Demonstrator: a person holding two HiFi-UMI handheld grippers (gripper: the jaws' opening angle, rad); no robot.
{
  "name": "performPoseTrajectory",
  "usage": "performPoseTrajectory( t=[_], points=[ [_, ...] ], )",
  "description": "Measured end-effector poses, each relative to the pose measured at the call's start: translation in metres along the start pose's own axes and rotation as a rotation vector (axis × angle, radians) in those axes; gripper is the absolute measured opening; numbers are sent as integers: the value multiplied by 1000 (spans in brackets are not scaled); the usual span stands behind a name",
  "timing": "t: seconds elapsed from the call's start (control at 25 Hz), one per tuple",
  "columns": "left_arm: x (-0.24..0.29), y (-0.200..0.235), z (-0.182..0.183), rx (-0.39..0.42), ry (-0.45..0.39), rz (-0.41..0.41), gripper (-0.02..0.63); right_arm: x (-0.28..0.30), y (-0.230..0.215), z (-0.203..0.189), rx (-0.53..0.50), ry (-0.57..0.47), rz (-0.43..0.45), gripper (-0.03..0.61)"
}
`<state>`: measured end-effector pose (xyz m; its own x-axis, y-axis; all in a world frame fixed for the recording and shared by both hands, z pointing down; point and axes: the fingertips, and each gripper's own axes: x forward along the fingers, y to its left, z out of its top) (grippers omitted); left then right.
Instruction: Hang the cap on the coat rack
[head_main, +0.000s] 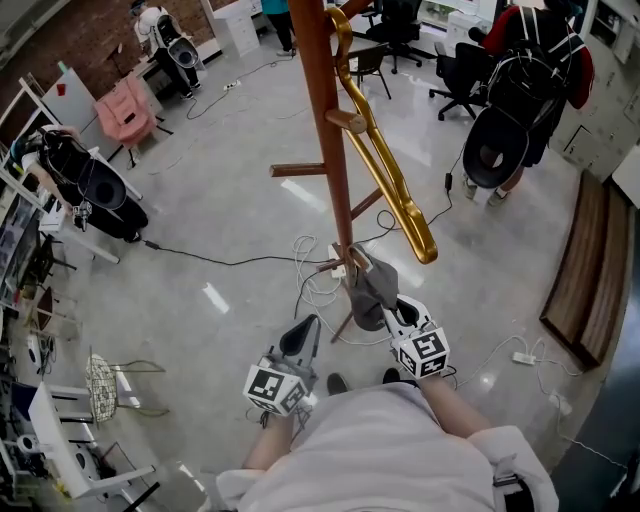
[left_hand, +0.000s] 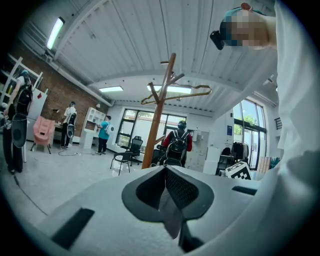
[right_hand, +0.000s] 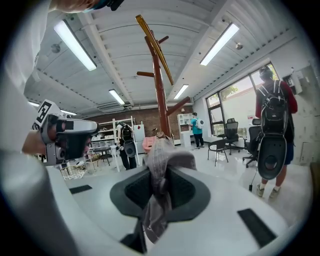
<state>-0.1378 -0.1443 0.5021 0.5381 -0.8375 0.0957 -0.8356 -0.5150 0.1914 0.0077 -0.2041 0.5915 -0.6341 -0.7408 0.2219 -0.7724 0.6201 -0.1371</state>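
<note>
The brown wooden coat rack (head_main: 330, 130) stands just ahead of me, with short pegs and a golden curved arm (head_main: 390, 180) slanting down its right side. A grey cap (head_main: 368, 290) hangs low beside the rack's pole, and my right gripper (head_main: 385, 305) is shut on its fabric. In the right gripper view the cap (right_hand: 165, 155) is bunched between the jaws of my right gripper (right_hand: 159, 175), with the rack (right_hand: 159, 85) rising beyond it. My left gripper (head_main: 303, 335) is lower left of the cap, shut and holding nothing. In its own view my left gripper (left_hand: 166, 172) points toward the rack (left_hand: 157, 110).
White cables (head_main: 318, 285) lie on the floor round the rack's base. A person with a black backpack (head_main: 525, 90) stands at the back right near office chairs (head_main: 455, 70). A wooden bench (head_main: 590, 270) runs along the right, and a wire basket (head_main: 100, 385) and shelving sit at the left.
</note>
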Motion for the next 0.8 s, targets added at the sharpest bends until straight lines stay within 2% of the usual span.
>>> performPoseTrajectory(
  t=[0.44,0.8],
  points=[
    [2,8,-1,-8,4,0,11,24,-9,-26,18,56,-21,60],
    [-1,13,-1,-14,-2,8,11,40,-7,-40,-20,95,-23,60]
  ],
)
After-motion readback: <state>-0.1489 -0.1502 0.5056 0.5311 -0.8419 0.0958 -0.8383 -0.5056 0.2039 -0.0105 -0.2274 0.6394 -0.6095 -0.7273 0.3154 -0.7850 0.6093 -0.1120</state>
